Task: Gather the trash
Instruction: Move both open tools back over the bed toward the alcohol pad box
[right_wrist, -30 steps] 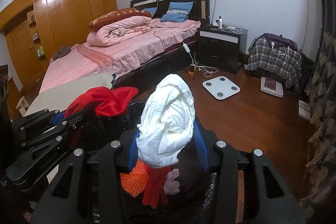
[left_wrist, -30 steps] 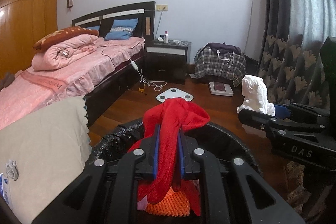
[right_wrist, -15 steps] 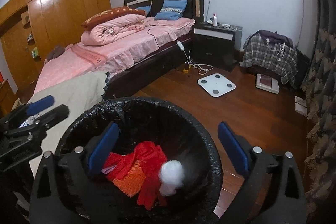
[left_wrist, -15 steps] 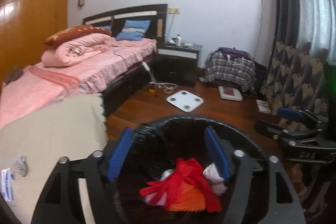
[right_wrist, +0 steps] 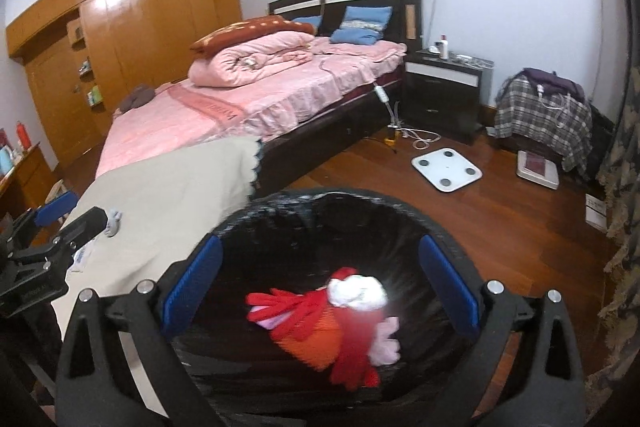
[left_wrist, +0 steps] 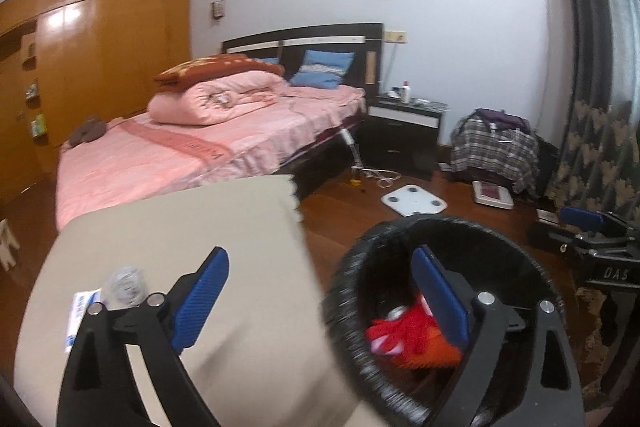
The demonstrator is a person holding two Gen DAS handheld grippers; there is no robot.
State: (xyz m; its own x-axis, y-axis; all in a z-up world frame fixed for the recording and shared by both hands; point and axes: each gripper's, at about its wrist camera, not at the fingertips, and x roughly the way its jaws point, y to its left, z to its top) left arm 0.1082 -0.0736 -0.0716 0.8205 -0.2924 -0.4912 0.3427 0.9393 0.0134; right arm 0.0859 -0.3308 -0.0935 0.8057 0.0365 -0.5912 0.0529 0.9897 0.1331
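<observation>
Bedroom floor: bin (right_wrist: 400, 211) holds red cloth (right_wrist: 312, 311) and white wad (right_wrist: 356, 291). Right gripper (right_wrist: 320, 283) wide, empty, above it. Left gripper (left_wrist: 320, 299) still opening, empty; wrapper (left_wrist: 82, 311), probably trash, on beige cover (left_wrist: 180, 227).

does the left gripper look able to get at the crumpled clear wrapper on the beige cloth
Probably yes. The left gripper has nothing between its jaws, which are opening, and the crumpled clear wrapper lies exposed on the beige cloth just left of its left finger, with nothing on top of it.
</observation>
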